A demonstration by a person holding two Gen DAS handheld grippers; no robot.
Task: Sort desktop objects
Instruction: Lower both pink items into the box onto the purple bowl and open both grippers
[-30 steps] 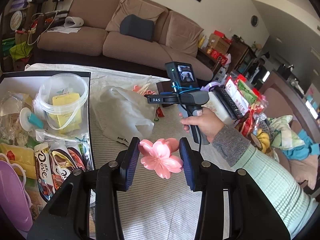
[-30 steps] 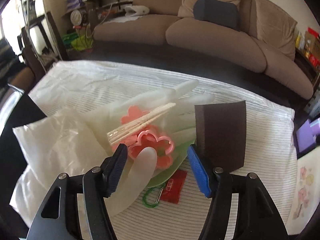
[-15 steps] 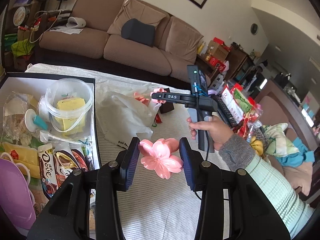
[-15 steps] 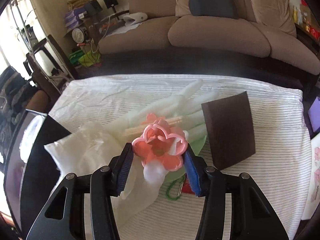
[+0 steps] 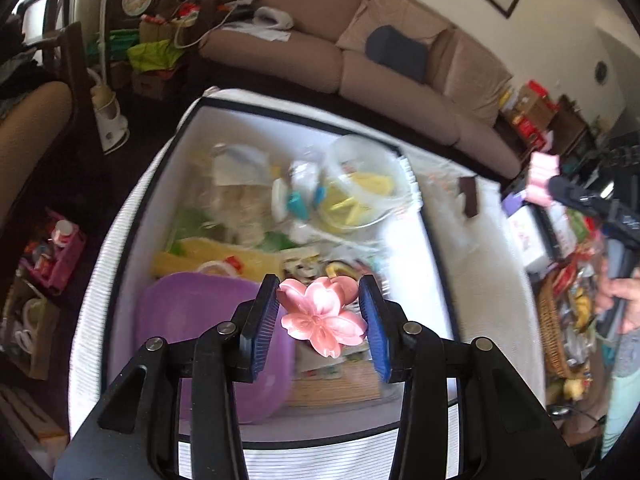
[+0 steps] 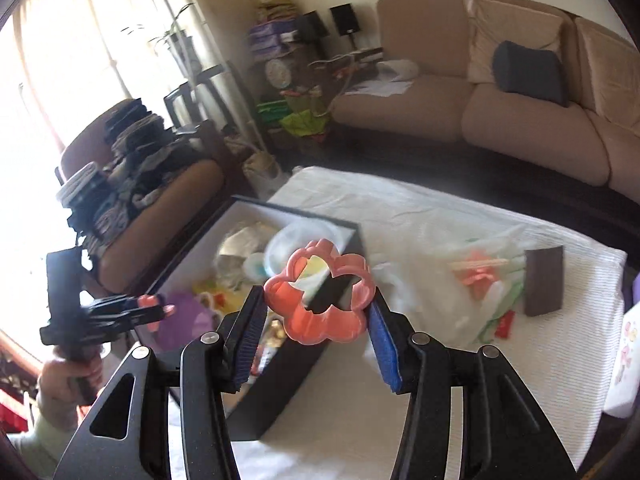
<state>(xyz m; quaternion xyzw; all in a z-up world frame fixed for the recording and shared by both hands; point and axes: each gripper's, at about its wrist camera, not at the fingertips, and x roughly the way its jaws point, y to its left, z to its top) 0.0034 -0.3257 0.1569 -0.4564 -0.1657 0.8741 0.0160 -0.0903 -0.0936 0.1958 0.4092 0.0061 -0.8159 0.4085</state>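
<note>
Pink plastic, petal-shaped: my left tongs [image 5: 320, 320] are clamped on a solid pink flower-shaped piece [image 5: 322, 322], hanging over the open black-edged box with white lining [image 5: 424, 224], above a purple plastic lid [image 5: 208, 336] and blurred snack packets. My right tongs [image 6: 316, 316] grip a hollow coral-pink flower-shaped cutter [image 6: 320, 296] by its outer lobes, above the box's near corner on the striped white worktop cloth [image 6: 500, 380]. I judge both pieces are bound for the box. The cutter is held only at two rounded lobes, so it could twist or pop out if I swing fast; the solid flower is pinched near its upper petals and may pivot. The box is crowded, with a clear plastic tub [image 5: 366, 178] taking the far side, so a drop could bounce off onto the cloth. Both hands converge on one opening, so the tongs could collide. Open cloth lies toward the brown block [image 6: 544, 280], the dark box rim [image 6: 296, 364] just below my right tongs
</note>
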